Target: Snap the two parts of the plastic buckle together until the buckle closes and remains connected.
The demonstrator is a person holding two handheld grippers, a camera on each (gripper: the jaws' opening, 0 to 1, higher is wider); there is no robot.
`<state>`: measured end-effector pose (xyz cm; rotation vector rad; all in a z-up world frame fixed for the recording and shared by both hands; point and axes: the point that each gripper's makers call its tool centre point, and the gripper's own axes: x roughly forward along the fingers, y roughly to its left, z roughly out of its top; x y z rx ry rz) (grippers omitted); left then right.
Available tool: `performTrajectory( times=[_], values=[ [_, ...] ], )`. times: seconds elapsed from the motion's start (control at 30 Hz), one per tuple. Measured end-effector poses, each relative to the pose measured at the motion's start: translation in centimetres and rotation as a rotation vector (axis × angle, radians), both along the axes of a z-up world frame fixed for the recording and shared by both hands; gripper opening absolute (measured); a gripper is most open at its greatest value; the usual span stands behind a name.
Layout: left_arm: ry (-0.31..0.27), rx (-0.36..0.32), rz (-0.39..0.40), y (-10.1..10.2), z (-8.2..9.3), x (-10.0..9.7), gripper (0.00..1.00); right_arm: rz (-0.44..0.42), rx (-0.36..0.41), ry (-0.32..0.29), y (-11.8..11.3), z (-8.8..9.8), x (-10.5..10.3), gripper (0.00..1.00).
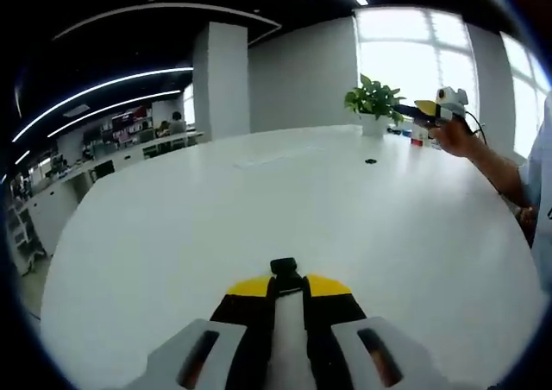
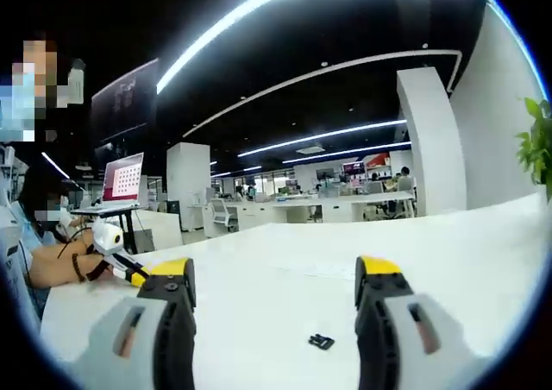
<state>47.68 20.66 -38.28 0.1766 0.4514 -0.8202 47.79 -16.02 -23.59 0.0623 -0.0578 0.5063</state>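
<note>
1. In the left gripper view, the left gripper (image 1: 288,279) is rising from 6 o'clock with its yellow-tipped black jaws drawn almost together, pinching a small black plastic buckle part (image 1: 284,266) at their tips; only its squarish top end is showing above the jaws.
2. The white worktop (image 1: 216,209) is spreading out smooth, matte and rounded at its far edge, with a small dark spot (image 1: 370,160) lying on it toward 1 o'clock.
3. At 2 o'clock a potted green plant (image 1: 373,99) is standing in a white pot at the far edge, and just beside it the right gripper (image 1: 424,110) is hovering in a person's hand (image 1: 457,137).
4. In the right gripper view, the right gripper (image 2: 276,288) is standing wide open with nothing between its jaws, and the other buckle part (image 2: 321,342) is lying flat on the worktop (image 2: 285,252) at 6 o'clock, between the jaws, small, black and blocky.
5. At 9 o'clock in that view, the left gripper (image 2: 136,275) is showing beside a forearm, well apart from the lying piece.
6. Judging from this, the step in hand is picking up the second part: lowering the open right gripper squarely over it and closing on its sides, leaving the mating end free, should be helping.
7. The hard, slick plastic is likely to skid on the smooth worktop, so a slow, centred closing seems wise.
8. Afterwards the two halves will be needing straight alignment before pressing until they click.
</note>
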Motion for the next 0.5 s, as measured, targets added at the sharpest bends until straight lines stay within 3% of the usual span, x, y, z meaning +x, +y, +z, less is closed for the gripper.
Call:
performTrajectory(
  times=[0.2, 0.27, 0.3, 0.5],
  values=[
    [0.004, 0.029, -0.023, -0.2, 0.1, -0.9, 0.12, 0.003, -0.03, 0.091, -2.5, -2.9, 2.3, 0.73],
    [0.003, 0.032, -0.026, -0.2, 0.1, -1.0, 0.12, 0.095, 0.028, 0.111, -2.1, -3.4, 2.5, 0.72],
    [0.003, 0.033, -0.029, -0.2, 0.1, -1.0, 0.12, 0.102, 0.075, 0.127, -2.7, -3.7, 3.0, 0.72],
    [-0.014, 0.063, -0.038, -0.2, 0.3, -1.3, 0.12, -0.041, 0.077, 0.147, -6.1, -5.5, 5.8, 0.72]
  ],
)
